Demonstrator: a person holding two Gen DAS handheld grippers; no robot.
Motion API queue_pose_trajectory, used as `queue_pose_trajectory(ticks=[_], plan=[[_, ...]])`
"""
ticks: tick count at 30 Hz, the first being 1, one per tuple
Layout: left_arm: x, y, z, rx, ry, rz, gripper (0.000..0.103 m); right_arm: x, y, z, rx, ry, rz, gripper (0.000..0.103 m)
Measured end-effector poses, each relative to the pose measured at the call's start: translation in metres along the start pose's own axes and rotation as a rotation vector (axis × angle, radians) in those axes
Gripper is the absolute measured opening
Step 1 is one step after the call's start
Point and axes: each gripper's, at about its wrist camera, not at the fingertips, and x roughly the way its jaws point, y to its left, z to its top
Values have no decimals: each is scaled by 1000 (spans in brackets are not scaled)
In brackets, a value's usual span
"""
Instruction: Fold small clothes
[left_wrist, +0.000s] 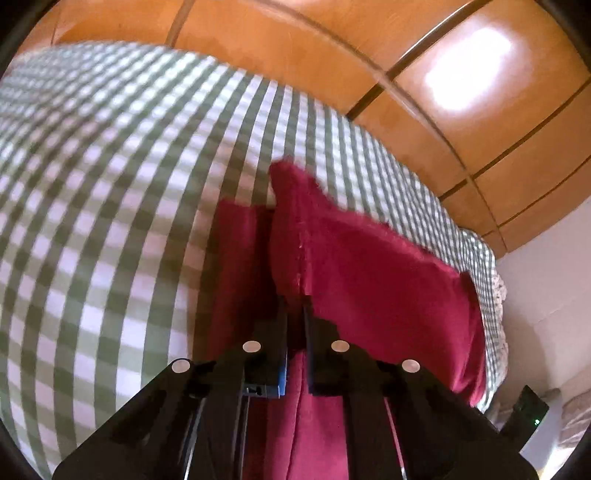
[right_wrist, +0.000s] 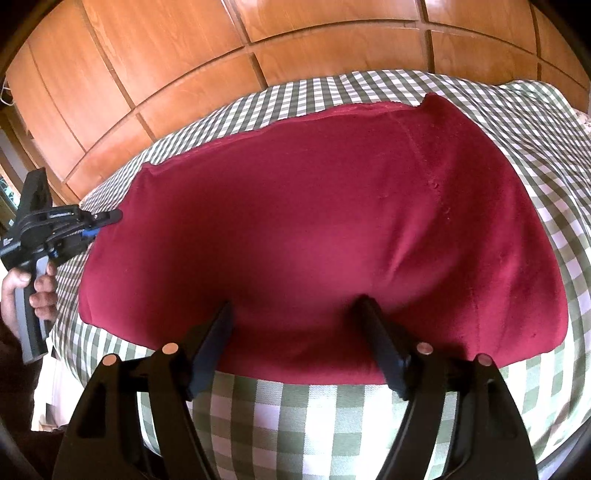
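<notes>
Now L claw (right_wrist: 110, 218) pinches red cloth (right_wrist: 314, 229) edge; R claw (right_wrist: 295, 314) angled down, jaws apart.

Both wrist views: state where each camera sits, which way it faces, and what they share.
Left wrist: rides the left claw, looking down along its fingers, shut on the dark red fabric garment.
Right wrist: rides the open right claw, facing the garment's near edge; a hand holds the left claw.
Shared: the garment, the green-and-white checked cloth, the orange wooden panelling.
</notes>
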Motion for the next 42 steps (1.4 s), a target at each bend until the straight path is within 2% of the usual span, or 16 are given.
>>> queue_pose_trajectory(ticks=[3, 5, 8, 11, 13, 14, 15, 17, 21, 28, 31, 32, 34, 39, 40, 42], plan=[[-15, -13, 4, 55, -94, 11, 6, 0, -1, -1, 2, -4, 2, 73], [-4, -11, 2, 76, -74, 95, 6, 1, 0, -1, -4, -4, -2, 74], [25, 2, -11, 70, 18, 189, 6, 1, 0, -2, -15, -7, -2, 74], [23, -7, -18, 99, -20, 244, 9, 0, 0, 0, -25, 6, 6, 74], [16, -19, -18, 112, -36, 284, 14, -6, -3, 5, -16, 20, 39, 74], [10, -27, -18, 133, -65, 304, 24, -10, -6, 8, 0, 17, 61, 74], [2, -33, -19, 152, -97, 310, 40, -18, -12, 13, 26, -2, 92, 73], [-10, -46, -22, 184, -150, 285, 56, -30, -20, 23, 46, -48, 92, 73], [-15, -74, -36, 280, -184, 256, 57, -37, -41, 52, 81, -106, 52, 73], [17, -70, -44, 281, -77, 274, 57, -6, -91, 110, 166, -96, -25, 72], [31, -58, -46, 269, -36, 307, 57, 18, -128, 118, 249, -61, -78, 62], [33, -57, -47, 276, -41, 314, 57, 24, -138, 118, 279, -52, -73, 53], [36, -57, -48, 290, -45, 328, 57, 25, -152, 114, 299, -84, -42, 49], [33, -65, -49, 274, -62, 369, 57, 19, -148, 107, 277, -107, -40, 51], [29, -71, -50, 278, -72, 385, 60, 14, -146, 107, 271, -104, -40, 52], [21, -76, -52, 280, -99, 382, 76, 0, -137, 104, 263, -107, -28, 68]])
